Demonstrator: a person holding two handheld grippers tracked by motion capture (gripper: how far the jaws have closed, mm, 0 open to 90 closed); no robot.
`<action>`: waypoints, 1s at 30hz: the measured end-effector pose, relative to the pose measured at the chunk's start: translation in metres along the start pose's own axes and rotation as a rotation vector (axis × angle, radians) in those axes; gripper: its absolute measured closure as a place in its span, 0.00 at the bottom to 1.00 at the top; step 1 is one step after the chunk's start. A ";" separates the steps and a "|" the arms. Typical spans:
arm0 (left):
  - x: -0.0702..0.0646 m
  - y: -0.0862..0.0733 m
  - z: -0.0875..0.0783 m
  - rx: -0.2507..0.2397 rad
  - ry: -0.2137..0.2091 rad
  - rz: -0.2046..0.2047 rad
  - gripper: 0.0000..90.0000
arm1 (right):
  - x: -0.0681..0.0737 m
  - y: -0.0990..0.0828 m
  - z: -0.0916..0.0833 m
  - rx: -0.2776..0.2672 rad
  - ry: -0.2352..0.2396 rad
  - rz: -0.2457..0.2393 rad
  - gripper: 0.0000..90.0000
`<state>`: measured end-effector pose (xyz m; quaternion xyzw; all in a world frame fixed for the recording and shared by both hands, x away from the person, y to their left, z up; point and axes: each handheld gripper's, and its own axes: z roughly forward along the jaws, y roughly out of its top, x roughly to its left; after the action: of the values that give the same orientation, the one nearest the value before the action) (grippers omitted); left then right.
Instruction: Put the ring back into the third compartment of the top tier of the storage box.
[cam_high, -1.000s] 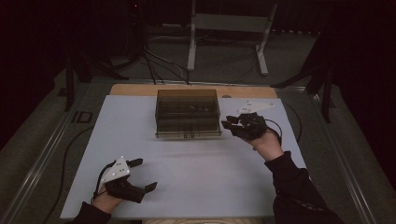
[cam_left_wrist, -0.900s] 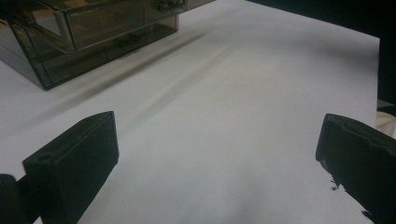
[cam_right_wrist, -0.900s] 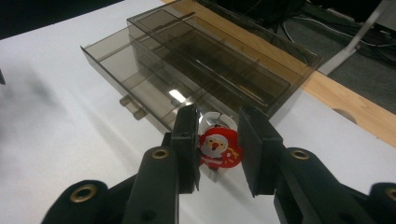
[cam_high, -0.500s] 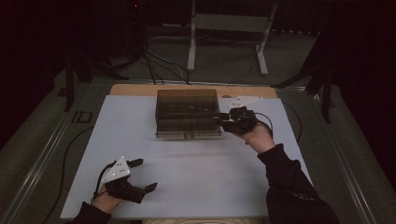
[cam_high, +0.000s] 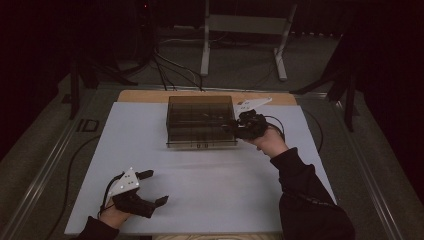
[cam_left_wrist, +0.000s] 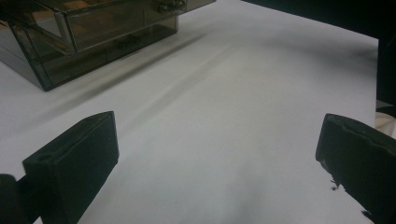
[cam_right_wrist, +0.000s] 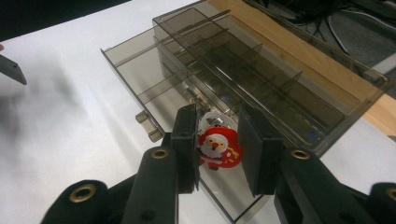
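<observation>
A smoky see-through drawer box (cam_high: 200, 120) stands at the middle back of the white sheet (cam_high: 210, 175). In the right gripper view one of its drawers (cam_right_wrist: 140, 74) is pulled out. My right gripper (cam_right_wrist: 218, 116) is shut on a small red-and-white Santa figure (cam_right_wrist: 217, 147), held just over the near end of that open drawer. From above, the right gripper (cam_high: 235, 127) is at the box's right front corner. My left gripper (cam_high: 156, 187) rests low at the sheet's near left, open, with bare sheet between its jaws (cam_left_wrist: 215, 154).
The box (cam_left_wrist: 93, 32) lies well ahead of the left gripper. A wooden table edge (cam_high: 145, 96) shows behind the sheet. Metal rails (cam_high: 45, 165) run along both sides. Cables and a stand's legs (cam_high: 205, 50) sit on the floor beyond.
The right hand has moved left, from beside the box to its right front corner, still carrying the Santa figure. The left gripper has stayed put.
</observation>
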<state>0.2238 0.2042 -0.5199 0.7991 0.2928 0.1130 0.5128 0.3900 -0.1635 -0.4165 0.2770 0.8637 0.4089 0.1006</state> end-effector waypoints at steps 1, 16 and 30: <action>0.000 0.000 0.000 0.000 0.000 0.000 0.00 | -0.002 0.000 0.002 0.003 0.006 0.002 0.77; 0.000 0.000 0.000 0.002 -0.009 -0.004 0.00 | -0.013 -0.012 0.022 0.060 -0.002 0.022 0.77; 0.000 0.000 0.001 0.001 -0.014 -0.006 0.00 | -0.011 -0.010 0.031 0.070 -0.026 0.006 0.75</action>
<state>0.2241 0.2037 -0.5206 0.7993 0.2918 0.1057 0.5146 0.4075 -0.1547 -0.4452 0.2881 0.8754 0.3749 0.1007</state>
